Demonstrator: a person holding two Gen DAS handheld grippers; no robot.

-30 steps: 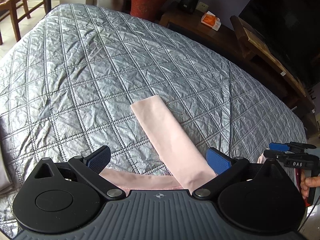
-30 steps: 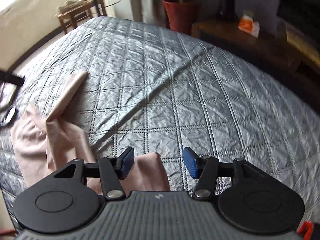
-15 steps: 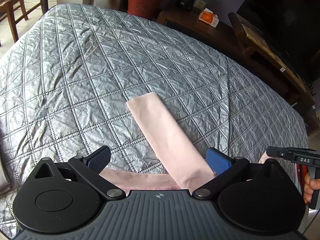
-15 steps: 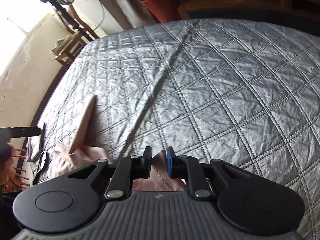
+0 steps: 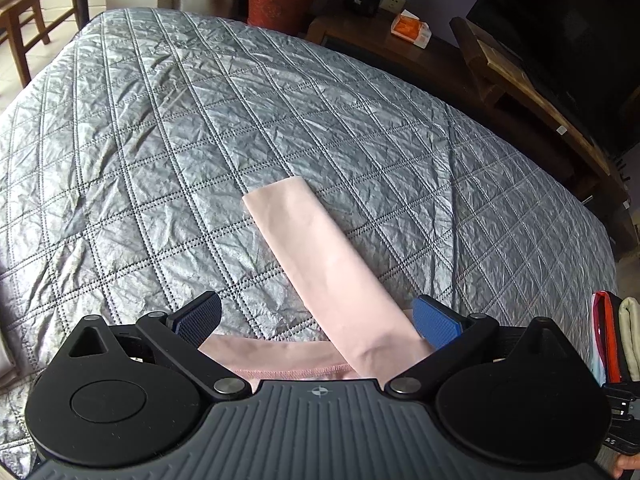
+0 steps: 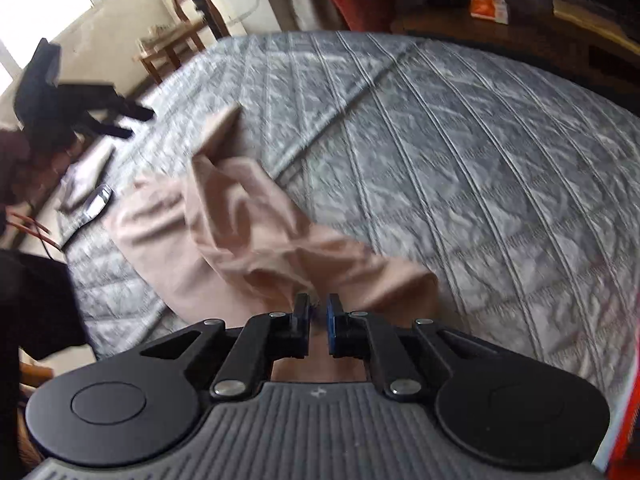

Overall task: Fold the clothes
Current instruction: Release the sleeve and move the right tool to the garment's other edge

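Bunching ahead of right tool (image 6: 318,320): pink garment (image 6: 256,240)

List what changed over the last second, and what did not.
The right claw closed from wide open onto the pink garment and is lifting that part off the quilt, bunching the cloth. The left claw stayed open over the sleeve, which has not moved.
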